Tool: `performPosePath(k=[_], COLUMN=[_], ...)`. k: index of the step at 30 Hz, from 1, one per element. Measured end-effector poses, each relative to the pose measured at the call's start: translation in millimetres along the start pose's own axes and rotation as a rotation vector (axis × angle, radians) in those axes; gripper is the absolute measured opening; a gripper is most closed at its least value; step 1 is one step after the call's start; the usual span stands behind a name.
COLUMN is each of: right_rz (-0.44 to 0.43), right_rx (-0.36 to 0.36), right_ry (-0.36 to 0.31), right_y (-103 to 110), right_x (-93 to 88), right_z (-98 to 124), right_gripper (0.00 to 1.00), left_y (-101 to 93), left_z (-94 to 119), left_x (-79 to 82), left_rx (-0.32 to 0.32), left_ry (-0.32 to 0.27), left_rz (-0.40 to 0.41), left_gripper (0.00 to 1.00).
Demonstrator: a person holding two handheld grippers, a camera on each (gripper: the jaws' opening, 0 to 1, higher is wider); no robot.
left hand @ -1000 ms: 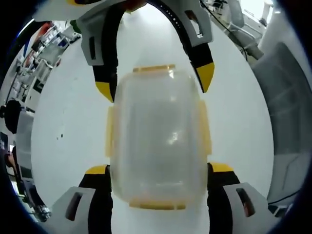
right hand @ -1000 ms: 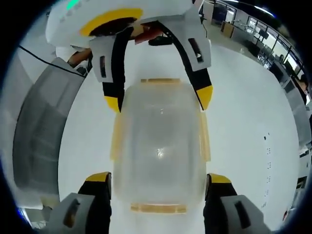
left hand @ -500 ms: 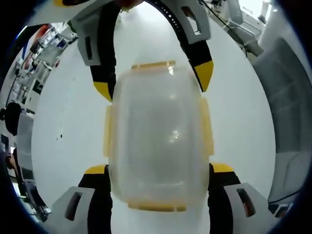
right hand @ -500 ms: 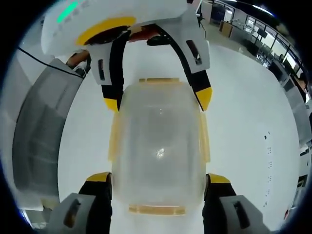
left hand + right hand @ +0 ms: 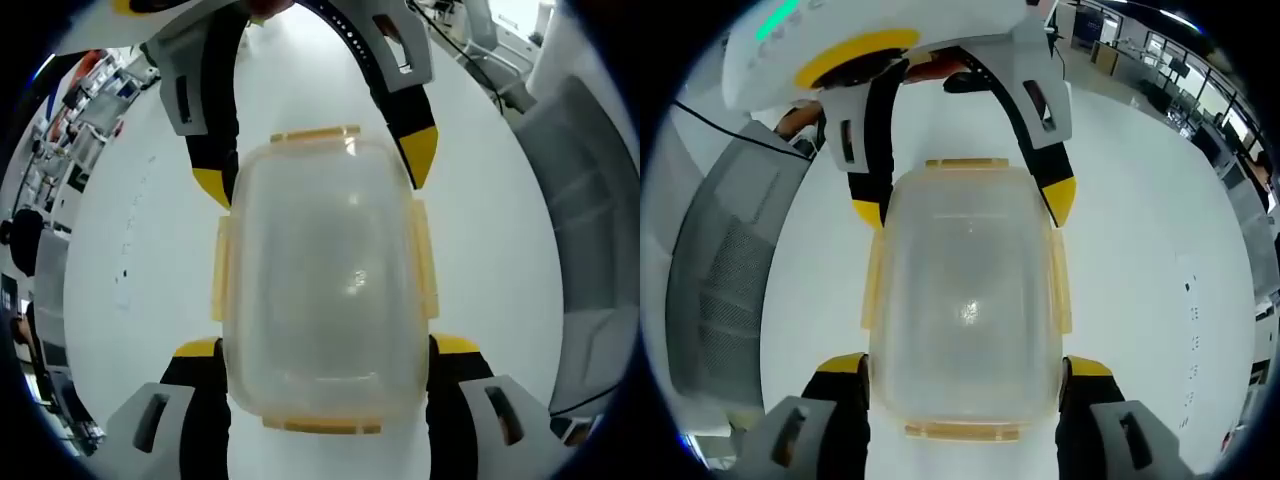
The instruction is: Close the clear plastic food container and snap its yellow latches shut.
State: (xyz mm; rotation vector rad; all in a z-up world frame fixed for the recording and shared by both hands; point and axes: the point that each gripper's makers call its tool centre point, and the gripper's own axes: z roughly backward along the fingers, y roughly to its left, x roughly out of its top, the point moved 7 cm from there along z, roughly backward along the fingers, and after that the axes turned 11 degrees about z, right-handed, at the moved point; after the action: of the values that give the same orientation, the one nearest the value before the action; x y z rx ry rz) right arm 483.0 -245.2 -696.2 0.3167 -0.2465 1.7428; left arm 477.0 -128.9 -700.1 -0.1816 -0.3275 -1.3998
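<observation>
Left gripper (image 5: 325, 350): you're coming at the clear container (image 5: 325, 290) from one short end, jaws spread wide and sitting just outside its two near corners. Whether the yellow tips are actually touching the plastic, can't tell.

Right gripper (image 5: 965, 365): you're doing the same from the opposite end, jaws wide apart and straddling the box's near corners. In the left gripper view it's reaching in from the top (image 5: 315, 170), tips right at the far corners.

Container: it's lying flat on the white table (image 5: 130, 260), lid on top, between your two grippers.

Latches: the yellow latches (image 5: 222, 270) are running along all four sides. The long-side ones are sitting out from the walls a bit; can't tell if they're snapped.

Edges: the box's short ends are both boxed in by jaws, while the long sides are sitting free.

Room: you're getting plenty of bare tabletop on both long sides. A grey mesh chair (image 5: 725, 280) is sitting past the table edge, well apart from the box.
</observation>
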Motion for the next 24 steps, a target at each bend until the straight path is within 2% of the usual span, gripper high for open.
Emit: performPosePath(k=[11,24], right_rz=[0.008,0.002], right_rx=[0.0,-0.011], right_ry=[-0.005,-0.003], right_y=[5.4,-7.6], right_x=[23.9,38.2], right_z=[-9.0,-14.7], right_gripper=[0.76,0.76], left_y=[-6.2,6.9], left_z=[8.7,12.6], left_x=[-24.3,-39.8], left_rx=[0.002,0.003], left_ry=[-0.008,-0.019], left_rz=[0.009,0.011], left_gripper=[0.79,0.79])
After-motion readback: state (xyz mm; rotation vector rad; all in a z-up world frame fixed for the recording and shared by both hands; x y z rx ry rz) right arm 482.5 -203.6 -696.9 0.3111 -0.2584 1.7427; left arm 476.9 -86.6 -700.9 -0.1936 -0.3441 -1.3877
